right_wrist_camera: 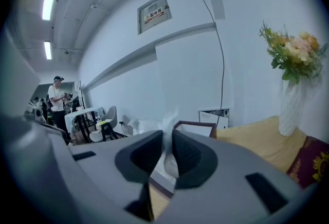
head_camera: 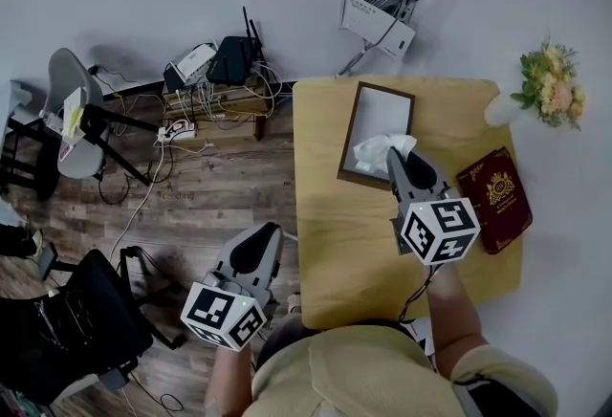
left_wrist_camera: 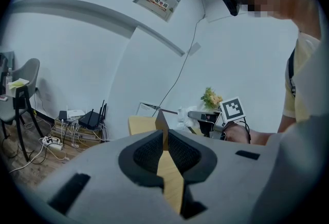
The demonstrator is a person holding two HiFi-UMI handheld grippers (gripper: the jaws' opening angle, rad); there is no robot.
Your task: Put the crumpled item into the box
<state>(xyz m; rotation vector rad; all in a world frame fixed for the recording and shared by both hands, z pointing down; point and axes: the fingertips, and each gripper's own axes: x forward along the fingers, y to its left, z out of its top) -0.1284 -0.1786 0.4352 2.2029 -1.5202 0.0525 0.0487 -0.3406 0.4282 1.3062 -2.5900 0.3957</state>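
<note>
The crumpled item point(head_camera: 376, 153) is a white wad of tissue, pinched at the tip of my right gripper point(head_camera: 402, 157), which is shut on it. It hangs over the near right corner of the box point(head_camera: 356, 119), a shallow dark-framed tray with a white inside, lying on the yellow table point(head_camera: 354, 243). In the right gripper view the tissue point(right_wrist_camera: 168, 125) sticks up between the pads of that gripper point(right_wrist_camera: 167, 148), with the box point(right_wrist_camera: 198, 125) just beyond. My left gripper point(head_camera: 273, 231) hovers off the table's left side over the floor. It point(left_wrist_camera: 163, 143) is shut and holds nothing.
A dark red booklet point(head_camera: 497, 198) lies right of my right gripper. A white vase of flowers point(head_camera: 550, 85) stands at the table's far right corner. On the floor to the left are routers and cables point(head_camera: 215, 71), a grey chair point(head_camera: 72, 114) and a black chair point(head_camera: 76, 319).
</note>
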